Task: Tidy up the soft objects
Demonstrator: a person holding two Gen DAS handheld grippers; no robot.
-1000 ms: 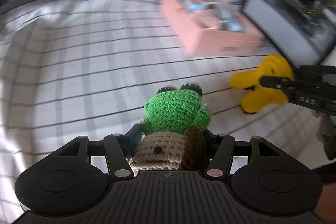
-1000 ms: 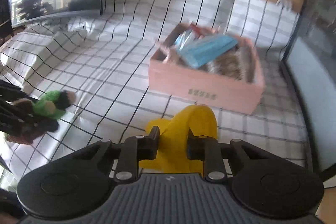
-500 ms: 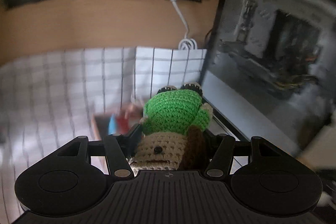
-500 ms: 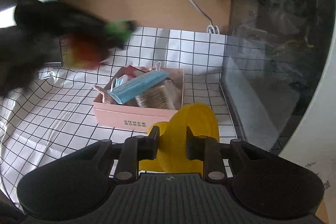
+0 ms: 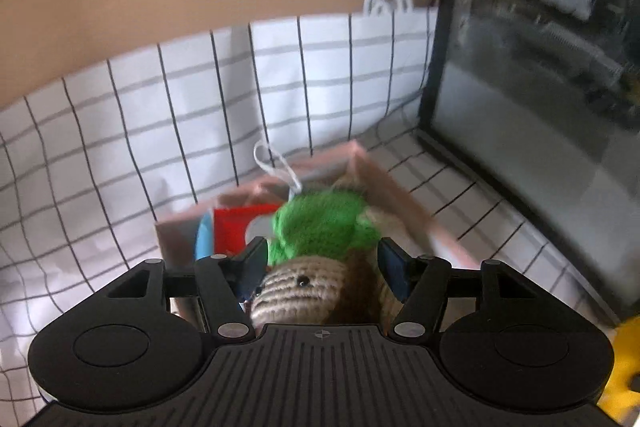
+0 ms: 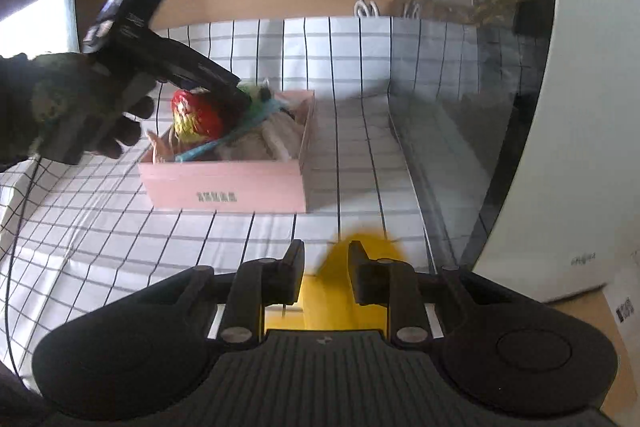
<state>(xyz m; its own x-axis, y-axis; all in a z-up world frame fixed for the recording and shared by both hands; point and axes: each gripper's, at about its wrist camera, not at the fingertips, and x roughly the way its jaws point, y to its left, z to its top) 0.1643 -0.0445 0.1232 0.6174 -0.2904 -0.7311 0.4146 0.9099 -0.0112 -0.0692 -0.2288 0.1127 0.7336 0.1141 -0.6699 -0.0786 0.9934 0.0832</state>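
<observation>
Gridded cloth (image 6: 120,235) is covering the desk; on my left, my left gripper (image 5: 322,259) is clamping its fingers on the crocheted doll (image 5: 316,259) right over the pink box (image 6: 228,183), while my right gripper (image 6: 325,267) is pinching the yellow toy (image 6: 340,291) short of it

left gripper (image 5: 322,259): black, ribbed top, silver screws; right gripper (image 6: 325,269): same | gloved hand (image 6: 76,107): dark glove, thin black cable
</observation>
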